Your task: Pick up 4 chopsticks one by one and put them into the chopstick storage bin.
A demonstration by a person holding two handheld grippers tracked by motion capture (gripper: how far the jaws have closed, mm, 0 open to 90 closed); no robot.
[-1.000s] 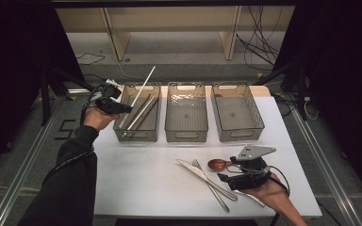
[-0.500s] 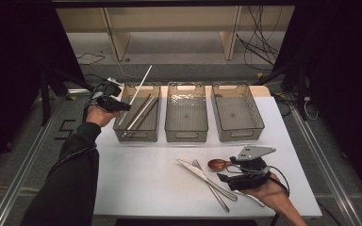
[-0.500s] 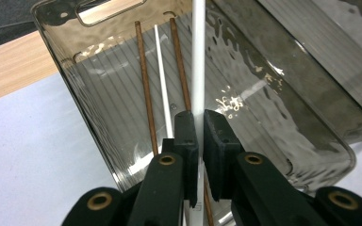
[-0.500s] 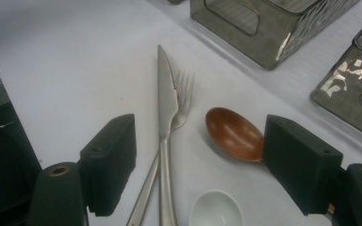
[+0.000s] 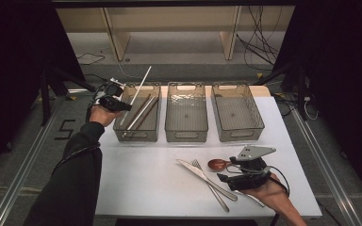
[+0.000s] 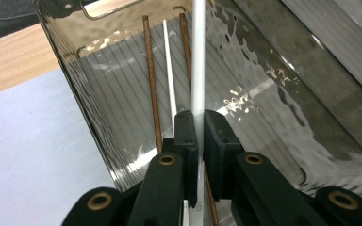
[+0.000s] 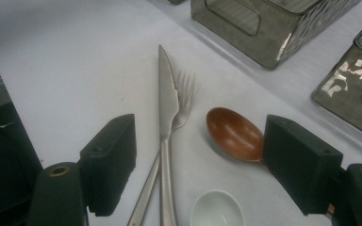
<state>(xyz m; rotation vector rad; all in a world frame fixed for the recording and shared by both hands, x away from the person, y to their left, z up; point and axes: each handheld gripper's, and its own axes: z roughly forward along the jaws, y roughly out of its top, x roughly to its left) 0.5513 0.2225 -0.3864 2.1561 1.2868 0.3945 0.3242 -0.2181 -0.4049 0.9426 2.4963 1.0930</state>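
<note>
The left gripper (image 6: 197,141) is clamped on a white chopstick (image 6: 198,61), its two black pads pressed against the stick's sides. In the high view this gripper (image 5: 122,106) is held at the left wall of the left bin (image 5: 122,134), and the white chopstick (image 5: 140,85) is seen slanting up and away over the bin's far rim. Inside that bin, two brown chopsticks (image 6: 152,80) and a second white chopstick (image 6: 169,66) are laid lengthwise on the ribbed floor.

The right gripper (image 7: 200,165) is held wide open with nothing between its jaws. It is kept low over the near right part of the white table (image 5: 141,179). Just beyond its jaws a knife (image 7: 167,108) is laid across a fork (image 7: 184,92), with a brown wooden spoon (image 7: 233,134) to their right and a white spoon (image 7: 217,209) nearest the gripper. The middle bin (image 5: 186,134) and the right bin (image 5: 238,134) are placed further to the right, in the same far row.
</note>
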